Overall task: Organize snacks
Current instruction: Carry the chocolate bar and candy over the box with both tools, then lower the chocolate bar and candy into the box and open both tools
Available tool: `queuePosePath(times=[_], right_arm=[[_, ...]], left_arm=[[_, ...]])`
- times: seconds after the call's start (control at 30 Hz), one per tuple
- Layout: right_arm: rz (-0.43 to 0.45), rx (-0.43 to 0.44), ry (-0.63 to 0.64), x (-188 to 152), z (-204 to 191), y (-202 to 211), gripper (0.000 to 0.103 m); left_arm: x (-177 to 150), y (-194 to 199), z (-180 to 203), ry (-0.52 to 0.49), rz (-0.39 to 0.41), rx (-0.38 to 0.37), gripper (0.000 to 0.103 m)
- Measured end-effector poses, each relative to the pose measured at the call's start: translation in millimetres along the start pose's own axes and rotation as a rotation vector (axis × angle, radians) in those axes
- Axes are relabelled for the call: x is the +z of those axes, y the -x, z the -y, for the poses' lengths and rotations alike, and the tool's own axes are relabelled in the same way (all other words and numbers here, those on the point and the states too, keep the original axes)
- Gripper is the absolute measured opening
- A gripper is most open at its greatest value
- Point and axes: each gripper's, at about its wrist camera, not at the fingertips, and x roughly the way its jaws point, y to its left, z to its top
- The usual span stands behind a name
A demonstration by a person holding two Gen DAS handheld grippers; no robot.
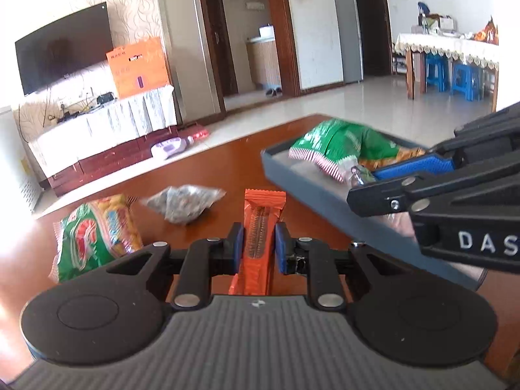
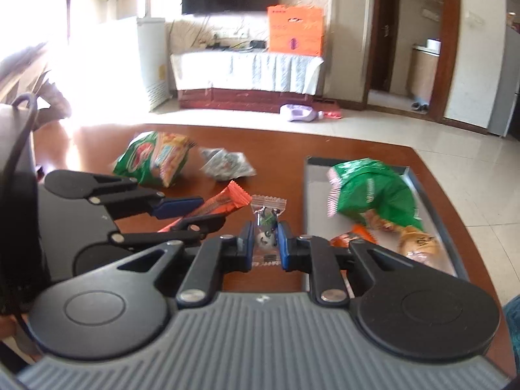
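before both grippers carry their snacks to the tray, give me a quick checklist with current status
1. Left gripper clamped on the orange snack bar: ok.
2. Right gripper clamped on the small clear candy packet: ok.
3. Grey tray has bare floor for more: ok, near its left wall.
4. The two grippers apart from each other: ok, but close.
5. Both snacks lifted off the wooden table: cannot tell.

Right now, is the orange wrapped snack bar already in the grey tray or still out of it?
Out. The orange wrapped snack bar is clamped in the left gripper, beside the grey tray.
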Motion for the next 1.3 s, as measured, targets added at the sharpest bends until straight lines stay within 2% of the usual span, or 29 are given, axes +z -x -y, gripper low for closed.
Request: queuePosePath(times=[0.13, 0.4, 0.8, 1.07, 1.2, 1.3], right_arm=[[0.017, -0.029, -0.028, 0.7, 14.6, 7.5, 0.019], [0.043, -0.091, -0.053, -2.5, 39.6, 19.2, 0.019], [0.048, -0.177, -0.101, -11.0, 77.6, 23.4, 0.019], [0.034, -0.199, -0.123, -16.4, 91.1, 18.8, 0.019], [0.028, -0.209, -0.147, -20.4, 99.4, 17.8, 0.019], [0.023, -0.207, -0.176, -23.2, 105.6, 15.3, 0.019]], left_arm=[[10.5, 1.2, 17.0, -0.009, 0.037, 0.018, 0.024], [28.0, -0.8, 46.2, 0.010, 0.067, -0.035, 0.024], [34.6, -16.2, 102.1, 0.015, 0.091, -0.167, 0.024], [33.5, -33.2, 118.6, 0.063, 0.080, -0.251, 0.024], [28.2, -35.7, 133.8, 0.019, 0.071, -0.308, 0.024], [21.6, -37.4, 145.0, -0.033, 0.068, -0.312, 0.025]])
